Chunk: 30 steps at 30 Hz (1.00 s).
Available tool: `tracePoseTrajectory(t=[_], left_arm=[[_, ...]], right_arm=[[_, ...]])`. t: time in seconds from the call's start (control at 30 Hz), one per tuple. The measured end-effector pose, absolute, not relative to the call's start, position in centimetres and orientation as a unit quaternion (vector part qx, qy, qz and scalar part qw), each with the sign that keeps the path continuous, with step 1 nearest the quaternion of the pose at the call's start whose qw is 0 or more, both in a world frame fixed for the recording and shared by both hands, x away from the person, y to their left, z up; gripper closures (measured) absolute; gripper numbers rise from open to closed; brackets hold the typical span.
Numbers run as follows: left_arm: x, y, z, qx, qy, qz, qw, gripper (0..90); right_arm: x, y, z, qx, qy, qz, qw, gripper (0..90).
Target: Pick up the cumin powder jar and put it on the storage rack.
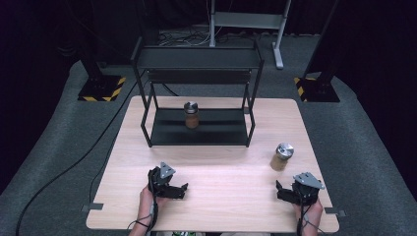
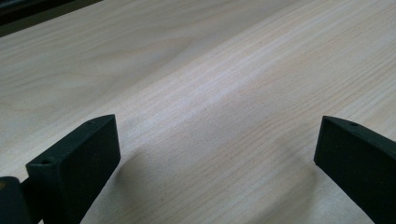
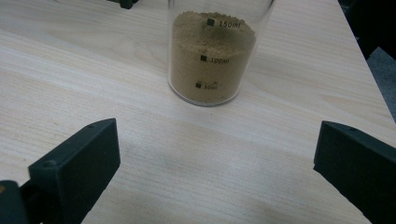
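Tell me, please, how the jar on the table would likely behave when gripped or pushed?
The jar looks like smooth clear glass, so probably slippery and breakable. It stands tall on a narrow base, so a high push might tip it. The powder fill probably adds weight.

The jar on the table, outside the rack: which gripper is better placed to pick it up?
Probably the right gripper. It sits open just below the jar, which stands ahead of its fingers. The left gripper faces bare table.
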<state>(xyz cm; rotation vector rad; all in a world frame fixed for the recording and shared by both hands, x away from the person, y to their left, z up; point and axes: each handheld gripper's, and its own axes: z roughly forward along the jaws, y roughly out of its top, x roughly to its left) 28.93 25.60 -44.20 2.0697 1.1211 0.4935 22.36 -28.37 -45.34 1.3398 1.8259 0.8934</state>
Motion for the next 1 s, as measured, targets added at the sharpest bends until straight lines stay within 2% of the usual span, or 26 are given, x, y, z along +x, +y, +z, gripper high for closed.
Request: tracePoseTrajectory(t=[0.4, 0.63, 0.83, 1.0], left_arm=[[29.5, 25.8, -44.1, 0.804, 0.441, 0.175, 0.359, 0.0], [29.4, 25.4, -44.0, 0.810, 0.436, 0.183, 0.348, 0.0], [29.4, 25.3, -44.0, 0.810, 0.435, 0.184, 0.347, 0.0], [29.4, 25.3, -44.0, 0.811, 0.435, 0.185, 0.346, 0.0]], right_arm=[[22.5, -27.6, -45.2, 0.514, 0.709, 0.326, 0.355, 0.0], [22.8, -26.5, -45.0, 0.519, 0.714, 0.301, 0.361, 0.0], [23.4, -27.8, -44.8, 0.530, 0.704, 0.338, 0.330, 0.0], [24.4, -28.1, -44.0, 0.531, 0.697, 0.355, 0.326, 0.0]])
